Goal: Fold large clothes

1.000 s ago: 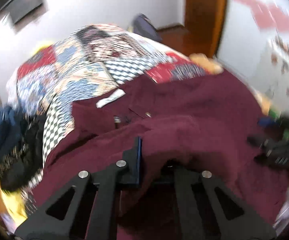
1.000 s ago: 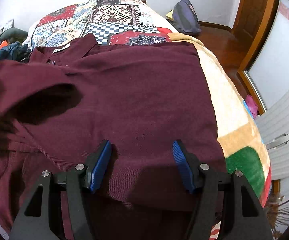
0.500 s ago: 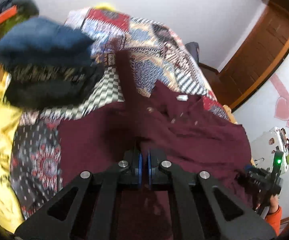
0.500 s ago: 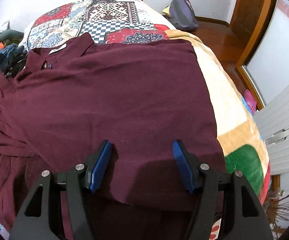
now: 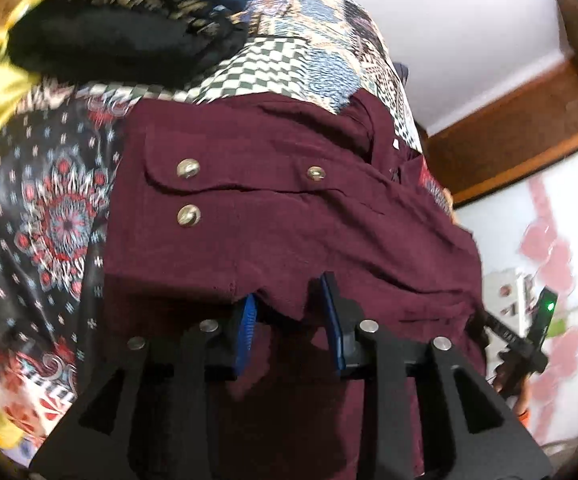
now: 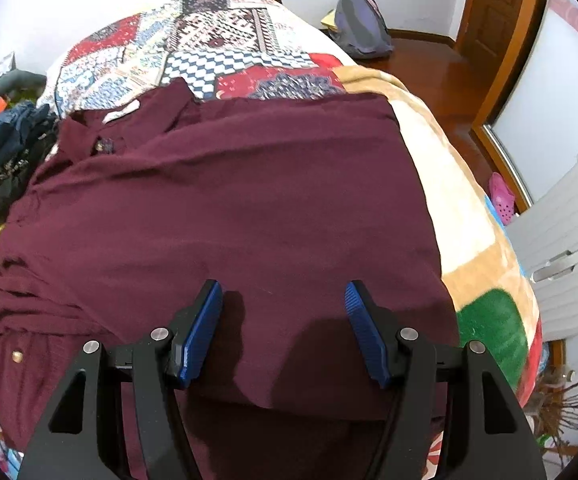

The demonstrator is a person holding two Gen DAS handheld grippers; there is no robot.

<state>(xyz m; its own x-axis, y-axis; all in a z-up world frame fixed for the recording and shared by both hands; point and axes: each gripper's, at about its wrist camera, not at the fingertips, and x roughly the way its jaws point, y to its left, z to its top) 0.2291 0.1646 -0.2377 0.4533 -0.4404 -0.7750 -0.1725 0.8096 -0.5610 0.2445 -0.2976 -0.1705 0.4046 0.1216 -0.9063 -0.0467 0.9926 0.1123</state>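
Left gripper [image 5: 291,320] jaws opening, shirt [image 6: 225,216] edge lying loose between. Right gripper [image 6: 283,328] hovering wide, holding nothing. Risk: released sleeve sliding, fold loosening.

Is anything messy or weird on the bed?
Yes. The maroon shirt is bunched and wrinkled along its left side instead of lying flat, and a jumble of dark clothes is heaped beside it on the patchwork quilt.

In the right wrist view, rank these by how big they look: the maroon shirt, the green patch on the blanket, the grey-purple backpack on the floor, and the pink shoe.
1. Maroon shirt
2. Green blanket patch
3. Grey-purple backpack, farther away, so unsure against the patch
4. Pink shoe
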